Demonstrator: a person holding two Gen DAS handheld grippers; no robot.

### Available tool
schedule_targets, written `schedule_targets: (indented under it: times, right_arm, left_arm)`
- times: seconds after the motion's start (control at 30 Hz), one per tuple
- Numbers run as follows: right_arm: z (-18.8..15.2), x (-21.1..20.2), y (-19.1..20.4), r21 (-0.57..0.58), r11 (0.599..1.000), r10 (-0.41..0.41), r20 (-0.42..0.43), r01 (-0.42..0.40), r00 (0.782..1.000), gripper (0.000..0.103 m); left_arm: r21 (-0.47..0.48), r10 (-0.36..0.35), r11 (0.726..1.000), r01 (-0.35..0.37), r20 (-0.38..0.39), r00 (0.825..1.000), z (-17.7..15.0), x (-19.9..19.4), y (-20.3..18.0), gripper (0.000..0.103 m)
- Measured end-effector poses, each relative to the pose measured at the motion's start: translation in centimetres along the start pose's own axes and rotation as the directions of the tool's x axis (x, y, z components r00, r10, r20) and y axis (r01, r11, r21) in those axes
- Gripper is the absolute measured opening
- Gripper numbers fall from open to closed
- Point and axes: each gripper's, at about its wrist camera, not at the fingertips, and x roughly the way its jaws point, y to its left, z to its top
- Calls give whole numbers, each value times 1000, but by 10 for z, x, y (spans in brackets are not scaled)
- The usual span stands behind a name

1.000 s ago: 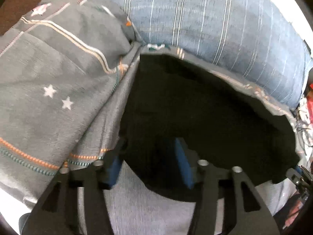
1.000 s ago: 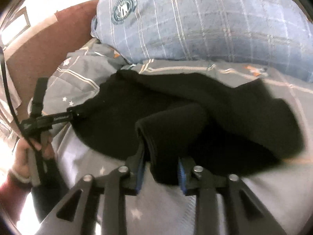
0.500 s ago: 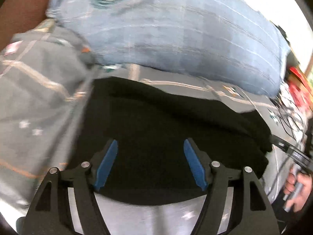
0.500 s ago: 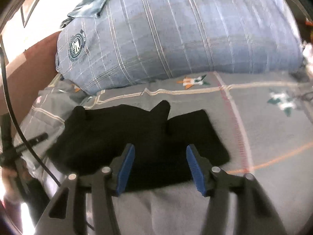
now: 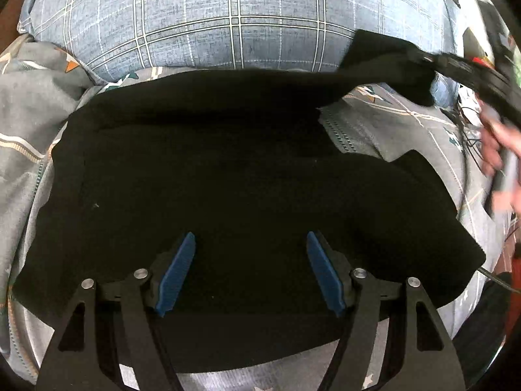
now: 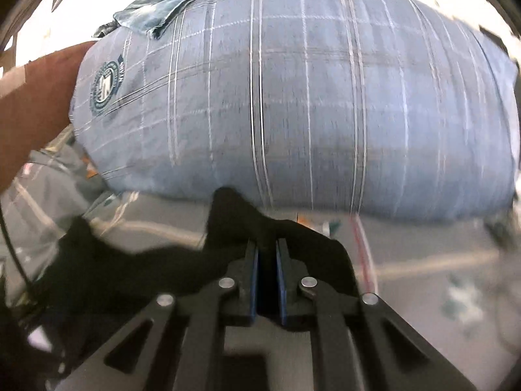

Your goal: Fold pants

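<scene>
While the black pants (image 5: 234,169) lie spread over the grey patterned bedspread (image 5: 29,123), the left gripper (image 5: 249,270) hangs above their near edge with its two blue pads (image 5: 176,273) standing well apart, released, nothing pinched between them and the dark cloth simply lying beneath. And there is the action on the far right of the left wrist view: one corner of the pants is lifted off the bed and stretched up toward the right gripper (image 5: 420,57), with the person's hand (image 5: 498,150) blurred just below it on the handle. Over to the right wrist view, and the right gripper (image 6: 267,254) is clenched tight on a fold of the black fabric (image 6: 234,215), its blue pads nearly meeting with cloth poking up between and beyond the tips. From there the fabric trails down and off to the left, back onto the bedspread (image 6: 423,260). Behind it all, on the far side, sits the big blue checked pillow (image 6: 293,97), with a round emblem (image 6: 105,86) on its left end, and it fills the far part of the left wrist view too (image 5: 211,16). The bulk of the pants stays flat on the bed between the pillow and the left gripper, with a grey gap of bedspread showing under the raised corner.
</scene>
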Motion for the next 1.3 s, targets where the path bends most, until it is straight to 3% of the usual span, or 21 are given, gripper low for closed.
schedule_targets:
  times: [0.1,0.13,0.23,0.37,0.5,0.53,0.57,0.63,0.8,0.93,1.1,1.23,1.3]
  right_arm:
    - [-2,34,-3,45,999,20,-112,-15,993,20]
    - [-9,37,-7,82,996,45,-157,-32,987,30]
    - [-38,9,-19,141,987,96,-152,-75,984,43]
    - [-81,-24,-24,118,992,73,-209,-49,975,44]
    - [-110,-28,-19,118,991,94,-264,-64,960,44]
    - [-115,-26,-17,117,991,95,-268,-65,959,44]
    - [-119,-25,-15,121,990,103,-271,-73,957,35]
    - [-125,-26,-6,115,987,139,-246,-114,959,5]
    - [-116,-66,-17,159,982,124,-147,-100,981,4]
    - [-109,-113,-50,172,984,-35,-84,49,996,4]
    - [-129,-113,-98,227,949,-180,-177,218,968,4]
    - [-148,-102,-119,248,926,-221,-252,283,942,4]
    - [-154,-102,-119,263,922,-218,-259,286,941,4]
  left_arm:
    - [-8,-8,1000,7,-2,1000,1,0,1,75]
    - [-9,-10,1000,10,-2,1000,1,-1,1,76]
    - [-10,-21,1000,21,5,1000,1,-1,3,78]
    - [-9,-21,1000,21,11,1000,2,0,3,82]
    - [-11,1,1000,0,11,1000,3,1,0,82]
    - [-8,6,1000,-6,11,1000,3,2,-1,83]
    - [-5,9,1000,-9,11,1000,3,2,-1,83]
    - [1,17,1000,-17,10,1000,2,2,-3,83]
    - [-5,8,1000,-8,-4,1000,2,-1,-1,82]
    - [-10,1,1000,-1,-3,1000,1,-2,0,83]
    - [11,20,1000,-20,6,1000,-3,-1,-4,83]
    - [18,27,999,-27,2,1000,-3,-1,-5,83]
    - [18,28,999,-28,2,1000,-3,0,-5,83]
